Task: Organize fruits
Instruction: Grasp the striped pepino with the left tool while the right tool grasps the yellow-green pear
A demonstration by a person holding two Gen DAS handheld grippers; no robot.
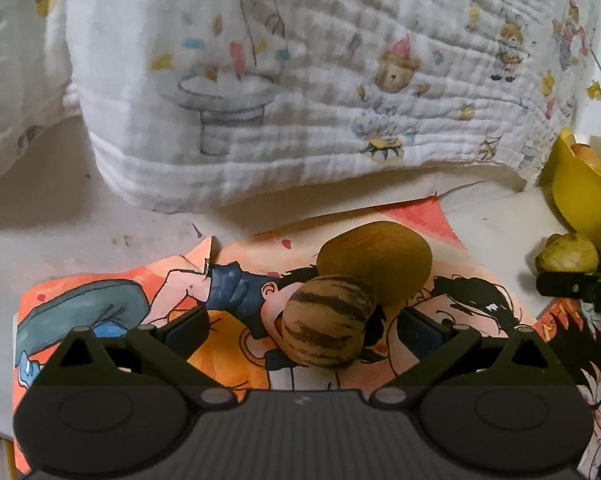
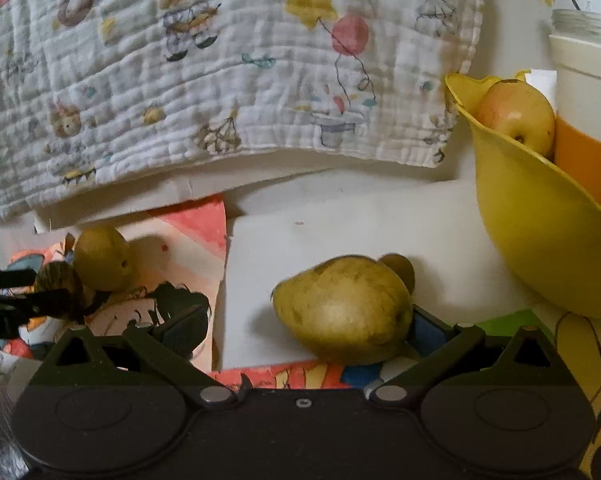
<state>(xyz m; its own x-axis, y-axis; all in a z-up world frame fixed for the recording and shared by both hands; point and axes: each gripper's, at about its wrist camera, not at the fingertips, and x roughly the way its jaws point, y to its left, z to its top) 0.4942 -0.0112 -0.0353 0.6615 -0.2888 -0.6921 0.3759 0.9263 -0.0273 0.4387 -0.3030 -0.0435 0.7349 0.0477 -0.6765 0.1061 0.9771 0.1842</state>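
Note:
In the left wrist view my left gripper [image 1: 300, 326] is open around a small striped brown fruit [image 1: 327, 320] that lies on a cartoon poster [image 1: 132, 304]; a larger olive-brown fruit [image 1: 374, 266] sits just behind it. In the right wrist view my right gripper [image 2: 306, 326] is open, with a yellow-green pear [image 2: 342, 308] between its fingers, close to the right finger. A yellow bowl [image 2: 540, 248] at the right holds an apple [image 2: 518, 114]. The olive fruit [image 2: 100, 258] and the left gripper show at the left edge.
A white printed baby blanket [image 1: 300, 80] hangs across the back. A white and orange jar [image 2: 588, 92] stands behind the bowl. White paper [image 2: 340, 220] and posters cover the tabletop. The bowl [image 1: 580, 188] and pear [image 1: 566, 254] show at the right in the left wrist view.

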